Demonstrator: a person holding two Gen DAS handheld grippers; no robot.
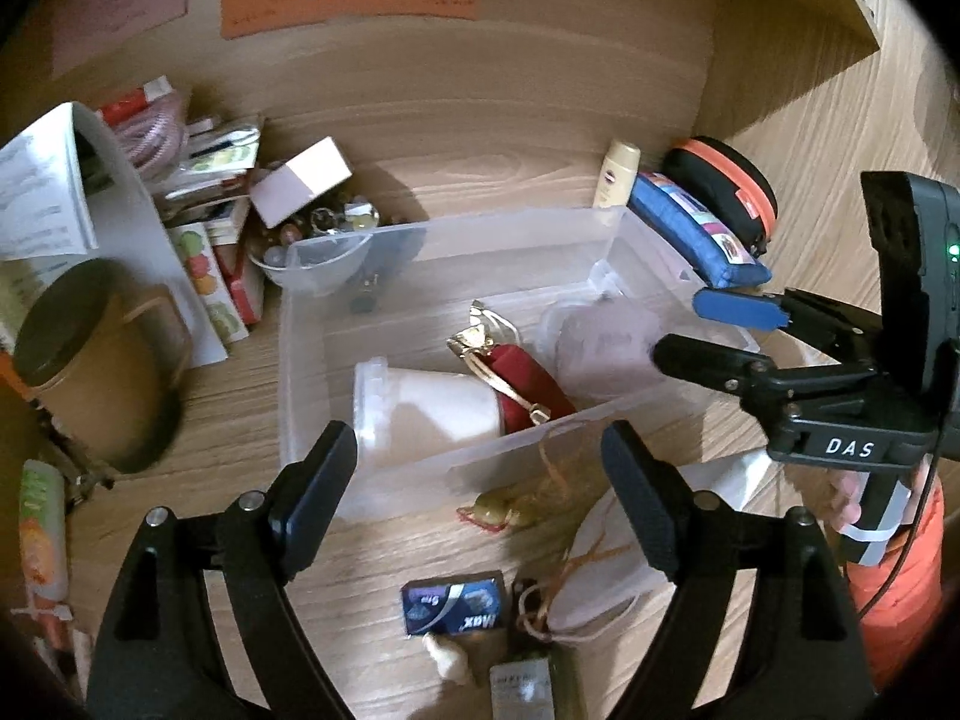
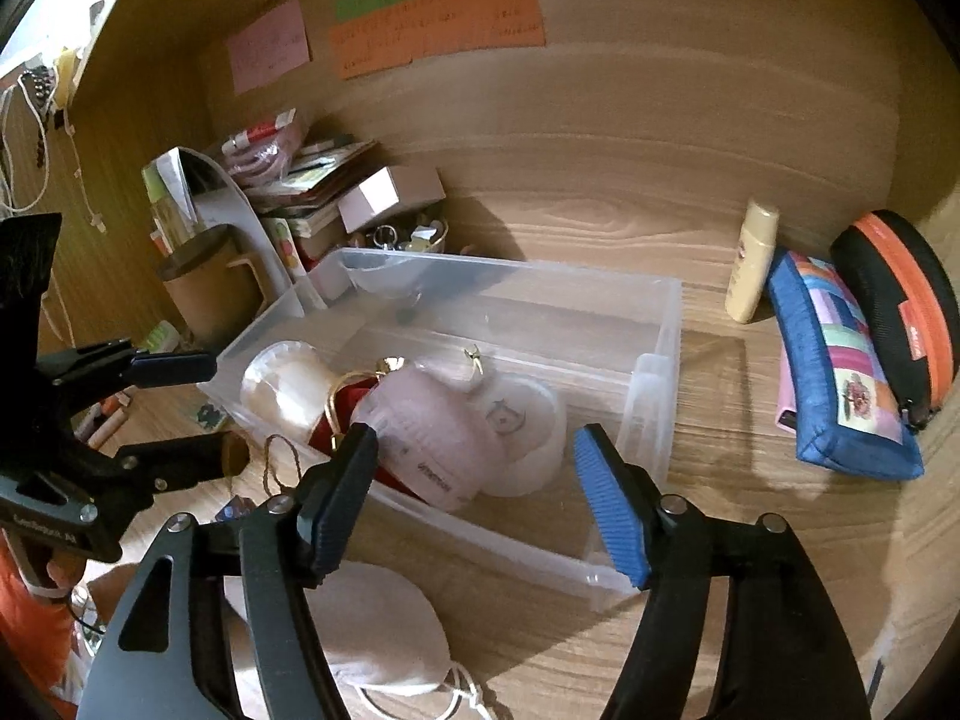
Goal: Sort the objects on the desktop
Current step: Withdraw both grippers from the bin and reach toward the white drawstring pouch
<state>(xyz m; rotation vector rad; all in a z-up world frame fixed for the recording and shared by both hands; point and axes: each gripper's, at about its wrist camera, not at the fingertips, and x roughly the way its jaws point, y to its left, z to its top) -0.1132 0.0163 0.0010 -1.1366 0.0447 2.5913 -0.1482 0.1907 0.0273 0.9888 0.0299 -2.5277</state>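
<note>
A clear plastic bin (image 1: 630,240) (image 2: 654,360) stands on the wooden desk. It holds a white tub lying on its side (image 1: 432,405) (image 2: 288,384), a red pouch with gold trim (image 1: 528,378) (image 2: 351,414), a pale pink bag (image 1: 600,348) (image 2: 432,444) and a white round container (image 2: 528,420). My left gripper (image 1: 480,492) is open and empty just in front of the bin's near wall. My right gripper (image 2: 474,498) is open and empty above the bin's near corner; it also shows in the left wrist view (image 1: 708,330).
In front of the bin lie a small blue box (image 1: 453,603), a gold tasselled charm (image 1: 504,510) and a white drawstring pouch (image 2: 384,642). A blue pencil case (image 2: 840,372), an orange-black case (image 2: 906,306) and a cream bottle (image 2: 750,264) sit right. A brown mug (image 1: 90,360) and stacked papers sit left.
</note>
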